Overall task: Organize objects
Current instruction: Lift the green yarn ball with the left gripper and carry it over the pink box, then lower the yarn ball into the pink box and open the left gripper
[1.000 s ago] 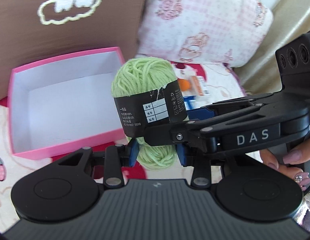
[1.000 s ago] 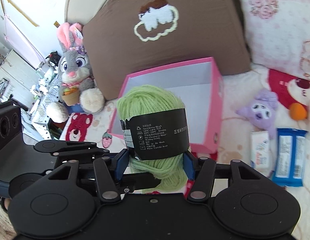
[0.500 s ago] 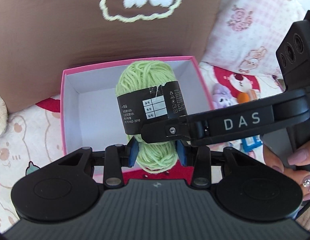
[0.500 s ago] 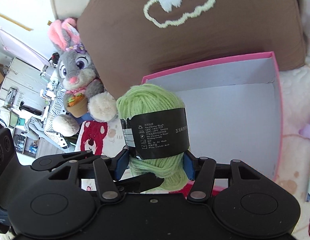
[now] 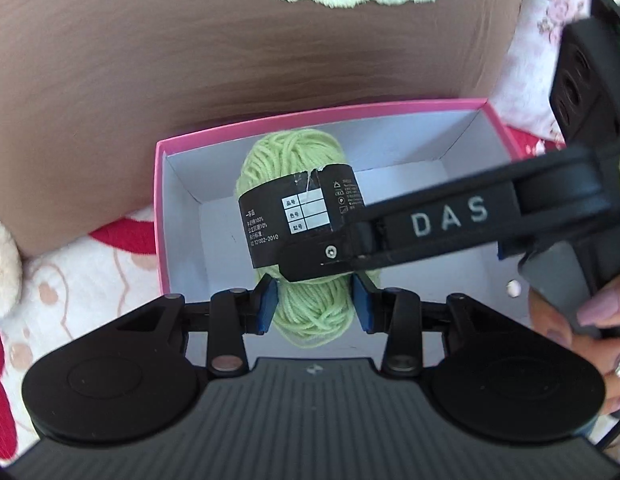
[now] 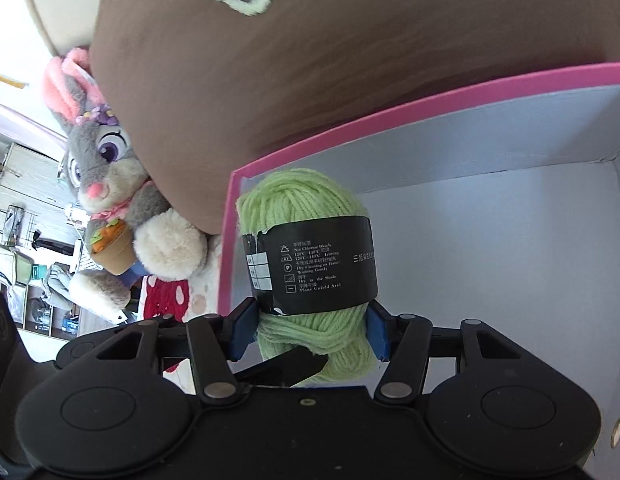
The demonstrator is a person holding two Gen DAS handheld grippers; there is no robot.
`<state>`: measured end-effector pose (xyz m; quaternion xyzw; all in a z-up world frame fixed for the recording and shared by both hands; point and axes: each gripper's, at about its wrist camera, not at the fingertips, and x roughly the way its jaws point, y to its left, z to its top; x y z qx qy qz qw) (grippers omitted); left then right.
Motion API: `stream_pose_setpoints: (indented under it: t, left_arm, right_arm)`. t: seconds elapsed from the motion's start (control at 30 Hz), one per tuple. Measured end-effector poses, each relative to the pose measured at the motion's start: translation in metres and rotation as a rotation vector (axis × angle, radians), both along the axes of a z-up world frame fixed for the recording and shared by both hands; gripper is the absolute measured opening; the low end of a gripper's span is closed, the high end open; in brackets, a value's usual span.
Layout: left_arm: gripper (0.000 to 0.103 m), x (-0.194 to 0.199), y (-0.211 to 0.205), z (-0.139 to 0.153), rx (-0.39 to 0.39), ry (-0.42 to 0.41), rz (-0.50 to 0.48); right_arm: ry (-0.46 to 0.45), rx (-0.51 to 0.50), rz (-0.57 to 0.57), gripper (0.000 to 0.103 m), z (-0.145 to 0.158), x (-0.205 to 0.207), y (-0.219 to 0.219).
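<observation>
Two grippers clamp one green yarn skein (image 5: 310, 308) at its lower end: the left gripper (image 5: 315, 305) and the right gripper (image 6: 310, 330), blue pads pressed into the wool; the skein hangs over the open pink box (image 5: 160, 216); a brown cushion (image 5: 190, 60) stands behind; a plush rabbit (image 6: 110, 184) sits beside it.

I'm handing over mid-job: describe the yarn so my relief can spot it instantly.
Find the big brown cushion with the stitched cloud outline; the open pink box with a white inside sits right in front of it. Over that box, the left gripper and right gripper both clamp the yarn. It is the only light green skein, wrapped in a black paper band printed with white text.
</observation>
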<state>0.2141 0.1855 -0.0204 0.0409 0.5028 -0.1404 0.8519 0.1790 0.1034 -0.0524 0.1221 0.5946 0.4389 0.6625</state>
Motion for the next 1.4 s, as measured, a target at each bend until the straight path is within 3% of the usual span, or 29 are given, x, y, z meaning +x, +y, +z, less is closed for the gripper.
stream_pose_setpoints:
  t: [0.23, 0.4, 0.5, 0.67, 0.83, 1.0, 1.23, 1.4]
  left_arm:
    - [0.038, 0.016, -0.001, -0.011, 0.047, 0.021, -0.008]
    - [0.036, 0.018, -0.009, -0.018, 0.088, -0.011, 0.004]
    - [0.035, 0.019, -0.015, -0.020, 0.104, -0.015, 0.005]
    - [0.033, 0.021, -0.015, -0.025, 0.112, -0.002, 0.033]
    - [0.032, 0.017, -0.014, -0.027, 0.152, 0.008, 0.073]
    - [0.026, 0.016, -0.022, -0.028, 0.211, -0.057, 0.092]
    - [0.027, 0.014, -0.023, -0.026, 0.153, -0.065, 0.143]
    - [0.028, 0.006, -0.019, -0.014, 0.071, -0.059, 0.186]
  right_arm:
    - [0.002, -0.002, -0.012, 0.061, -0.013, 0.006, 0.008]
    - [-0.088, -0.058, 0.016, 0.056, -0.014, 0.006, 0.014]
    - [-0.042, -0.017, 0.034, 0.050, -0.016, 0.008, 0.015]
    - [-0.070, -0.049, 0.022, 0.049, -0.017, 0.013, 0.015]
    - [-0.055, -0.032, 0.006, 0.030, -0.027, 0.019, 0.013]
    - [-0.039, -0.005, 0.005, 0.029, -0.032, 0.021, 0.015]
    - [-0.034, 0.006, 0.012, 0.029, -0.024, 0.019, 0.007]
    - [-0.236, -0.054, 0.080, 0.030, 0.006, 0.006, -0.011]
